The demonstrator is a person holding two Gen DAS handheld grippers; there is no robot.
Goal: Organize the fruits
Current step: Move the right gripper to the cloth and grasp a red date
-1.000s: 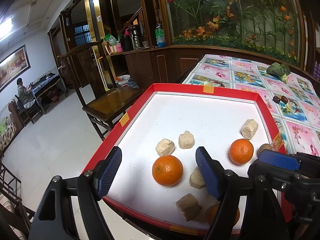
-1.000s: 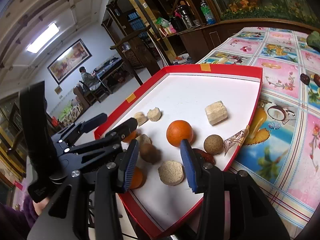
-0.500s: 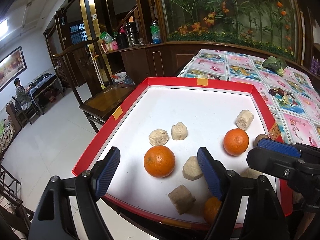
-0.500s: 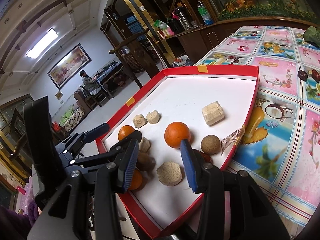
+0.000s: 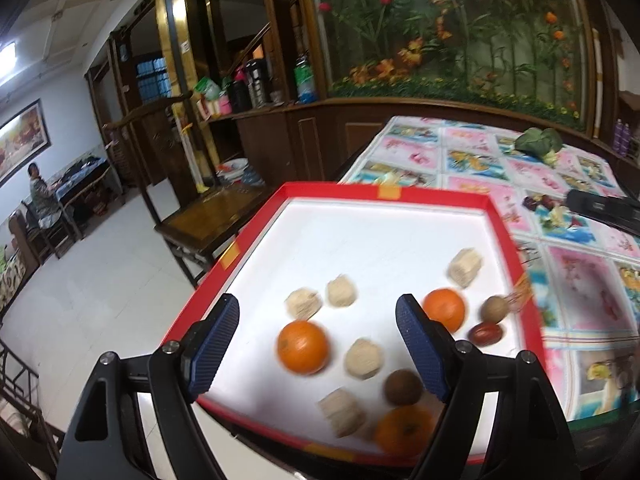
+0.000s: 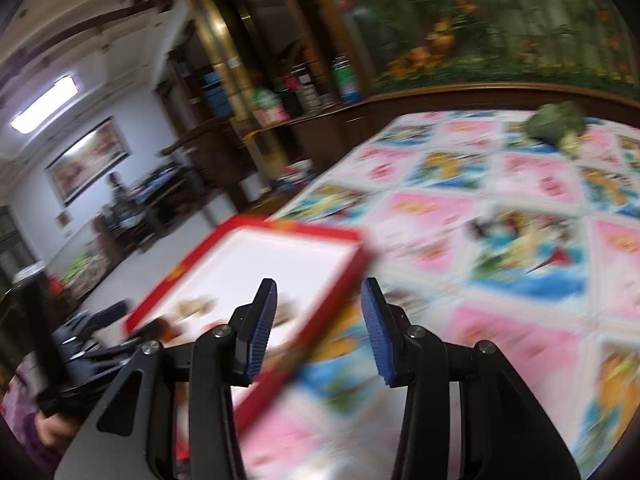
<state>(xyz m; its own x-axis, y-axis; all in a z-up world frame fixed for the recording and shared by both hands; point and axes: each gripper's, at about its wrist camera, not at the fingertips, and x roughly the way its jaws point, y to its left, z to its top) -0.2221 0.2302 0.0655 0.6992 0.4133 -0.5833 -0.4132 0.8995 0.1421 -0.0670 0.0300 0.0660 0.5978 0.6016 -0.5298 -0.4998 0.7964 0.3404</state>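
A red tray (image 5: 384, 192) with a white floor holds three oranges: one (image 5: 303, 346) between my left fingers, one (image 5: 444, 308) to the right, one (image 5: 404, 430) at the near rim. Several beige chunks (image 5: 363, 358), two brown round fruits (image 5: 403, 387) and a red date (image 5: 485, 333) lie around them. My left gripper (image 5: 316, 320) hangs open just above the first orange, apart from it. My right gripper (image 6: 318, 292) is open and holds nothing, over the tray's right rim (image 6: 320, 236) and the tablecloth (image 6: 520, 240). That view is blurred.
A flowered tablecloth (image 5: 580, 280) covers the table right of the tray. A green vegetable (image 5: 538, 142) and dark dates (image 5: 538, 202) lie farther back. The right gripper's black body (image 5: 600, 208) shows at the right edge. A wooden chair (image 5: 208, 220) stands left of the table.
My right gripper has swung right, off the tray's fruits and over the tablecloth, and has left the lower right of the left wrist view. My left gripper has barely moved.
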